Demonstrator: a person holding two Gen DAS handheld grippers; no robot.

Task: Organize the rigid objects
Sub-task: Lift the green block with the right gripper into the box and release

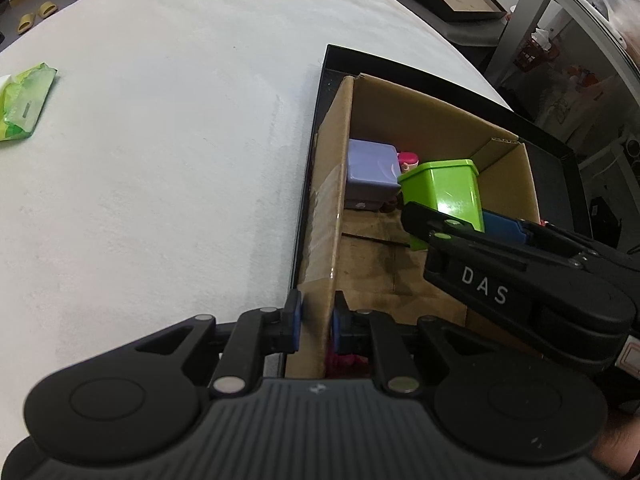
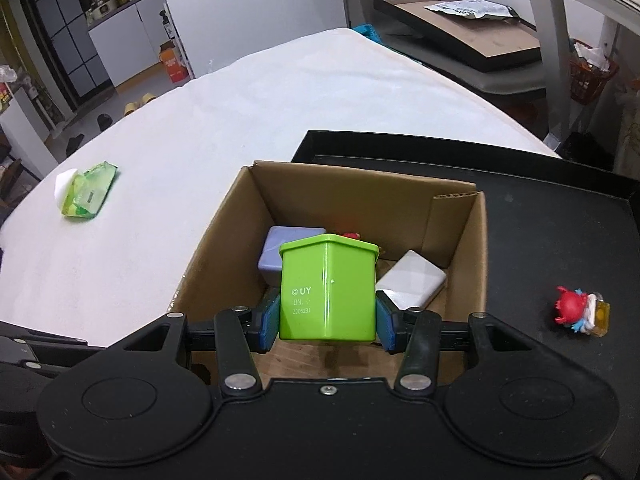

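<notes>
A brown cardboard box point(image 2: 360, 192) stands in a black tray point(image 2: 540, 240) on the white table. My right gripper point(image 2: 327, 320) is shut on a lime-green square container point(image 2: 328, 292), held tilted over the box's inside, with a blue pad on each side. In the left wrist view the green container point(image 1: 444, 192) hangs inside the box with the right gripper point(image 1: 460, 220) around it. My left gripper point(image 1: 316, 322) is shut on the box's left wall point(image 1: 332, 200), one pad outside and one inside. A purple box point(image 2: 276, 256), a white box point(image 2: 412, 280) and a small red figure point(image 2: 351, 236) lie in the box.
A red crab-like toy point(image 2: 576, 310) lies on the black tray right of the box. A green wipes pack point(image 2: 86, 194) rests on the white table at far left. Something pink point(image 1: 348, 360) shows in the box's near corner. Shelves and furniture stand beyond the table.
</notes>
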